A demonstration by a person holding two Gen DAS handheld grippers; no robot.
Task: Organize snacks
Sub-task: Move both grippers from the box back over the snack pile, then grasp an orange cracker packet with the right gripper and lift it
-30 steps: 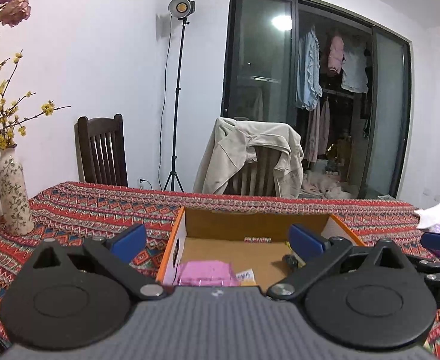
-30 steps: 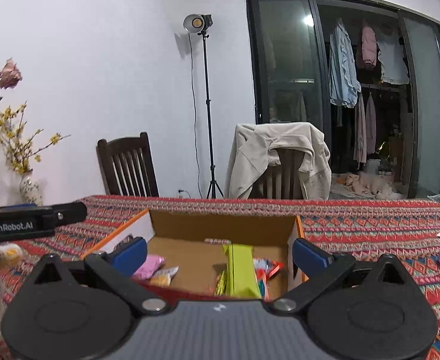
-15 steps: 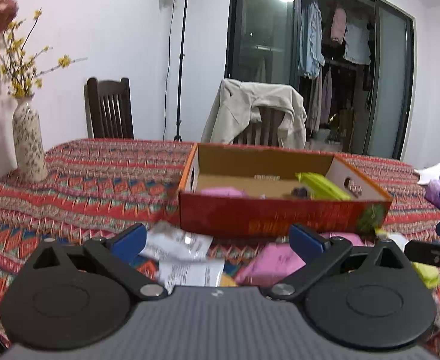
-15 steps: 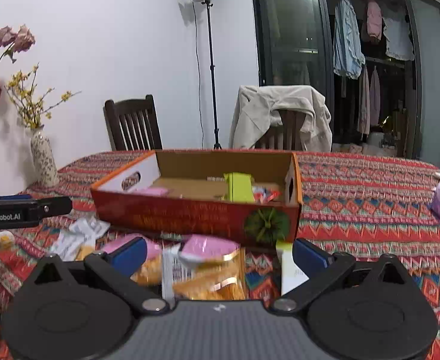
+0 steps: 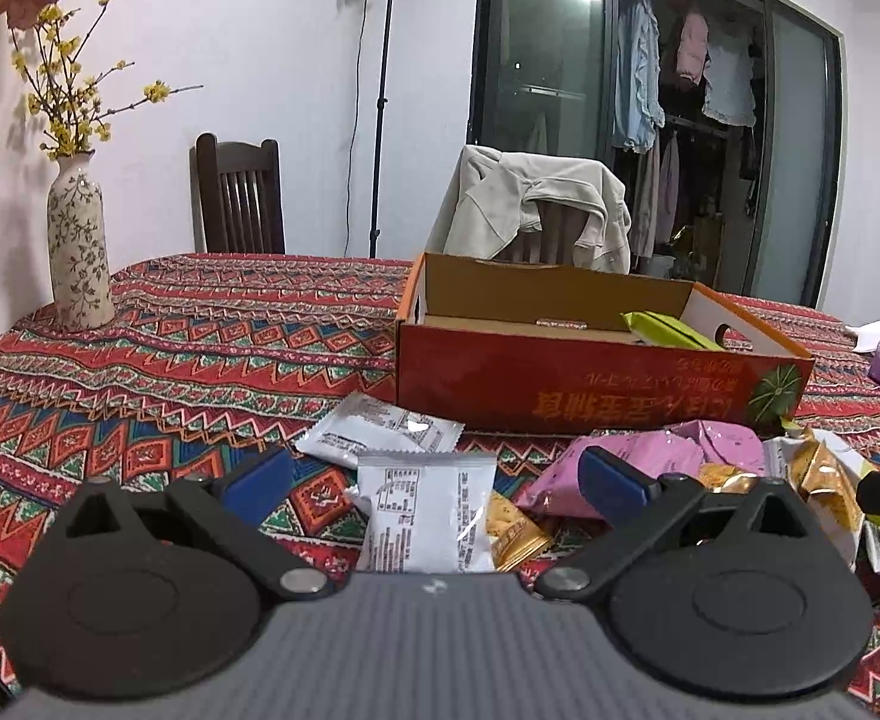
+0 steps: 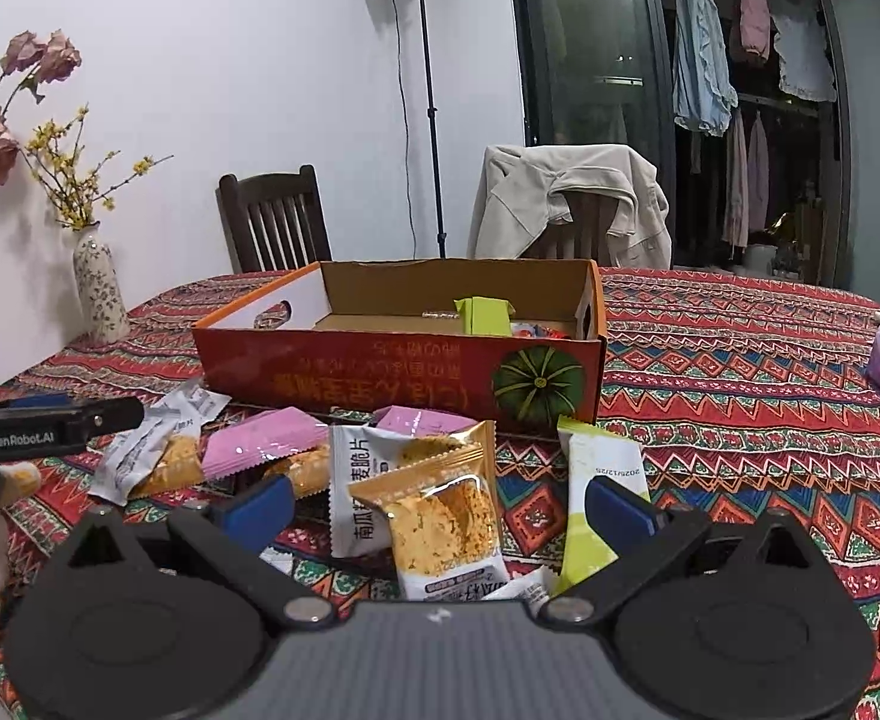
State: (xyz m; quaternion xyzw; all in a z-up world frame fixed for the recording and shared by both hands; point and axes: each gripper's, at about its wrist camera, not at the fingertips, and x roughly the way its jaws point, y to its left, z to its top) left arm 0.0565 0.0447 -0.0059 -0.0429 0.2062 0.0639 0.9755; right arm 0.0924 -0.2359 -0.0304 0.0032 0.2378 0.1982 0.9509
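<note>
Both grippers, left (image 5: pixel 434 471) and right (image 6: pixel 437 501), are hovering wide open, holding nothing; snack packets (image 6: pixel 440 516) are lying before the cardboard box (image 6: pixel 404 378); I'm judging pickup comes next.

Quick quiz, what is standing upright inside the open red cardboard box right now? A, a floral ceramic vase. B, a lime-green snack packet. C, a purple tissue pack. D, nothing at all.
B: a lime-green snack packet pokes up above the front wall of the open red cardboard box, while the vase and tissue pack sit outside on the tablecloth.
</note>
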